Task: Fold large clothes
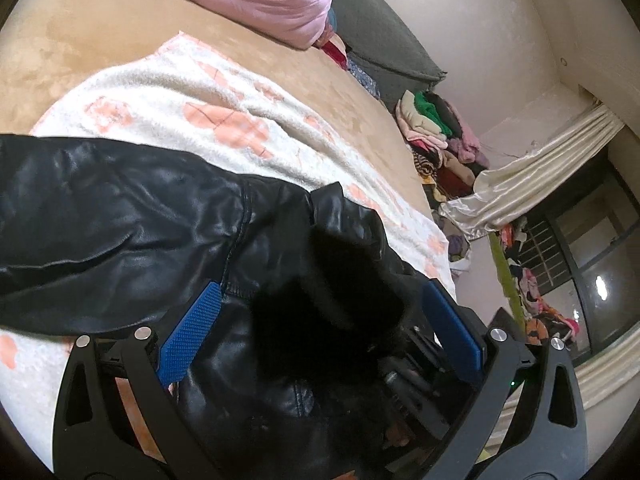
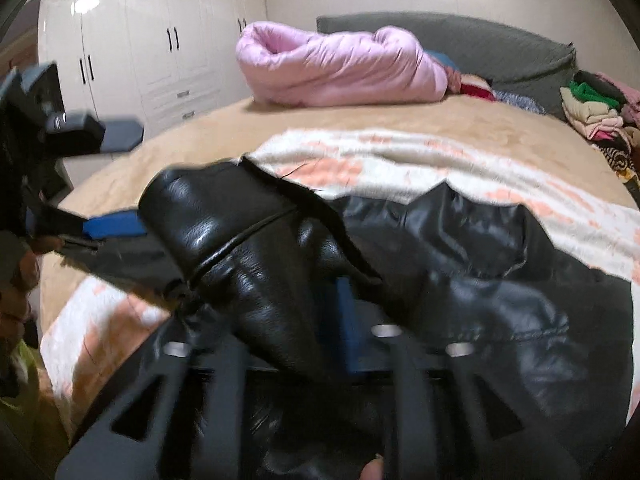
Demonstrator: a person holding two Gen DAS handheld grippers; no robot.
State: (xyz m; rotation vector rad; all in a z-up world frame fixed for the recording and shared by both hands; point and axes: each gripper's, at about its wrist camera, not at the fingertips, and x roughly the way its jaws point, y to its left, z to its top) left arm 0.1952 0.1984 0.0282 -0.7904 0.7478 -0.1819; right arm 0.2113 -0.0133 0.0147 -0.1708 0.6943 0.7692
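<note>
A: Lying across the cream towel with pink blotches [image 1: 192, 96] is the black leather jacket [image 1: 120, 208], and that towel covers the near part of the tan bed [image 1: 80, 32].

B: Where do the left gripper's [image 1: 320, 312] jaws stand?

A: Spread wide, one blue pad on each side of the jacket. A dark furry part of the jacket bulges up between them, and the pads do not press on it.

B: And the right gripper [image 2: 280, 280]?

A: Its view is blurred. A puffed, shiny fold of the jacket lies over the jaws. One blue pad shows to the right of that fold, the other is hidden under the leather. The jaws stand apart, with leather draped between them, and I see no pinch on it.

B: Anything else near the jacket?

A: In the right wrist view the left gripper reaches in at the jacket's left edge, its blue pad just beside the leather. Beyond the jacket, at the bed's far end, a pink quilted duvet [image 2: 340, 68] is rolled up against the grey headboard [image 2: 460, 40]. Right of the bed sits a pile of folded clothes [image 1: 436, 132]. White wardrobes [image 2: 140, 40] stand left of the bed.
</note>
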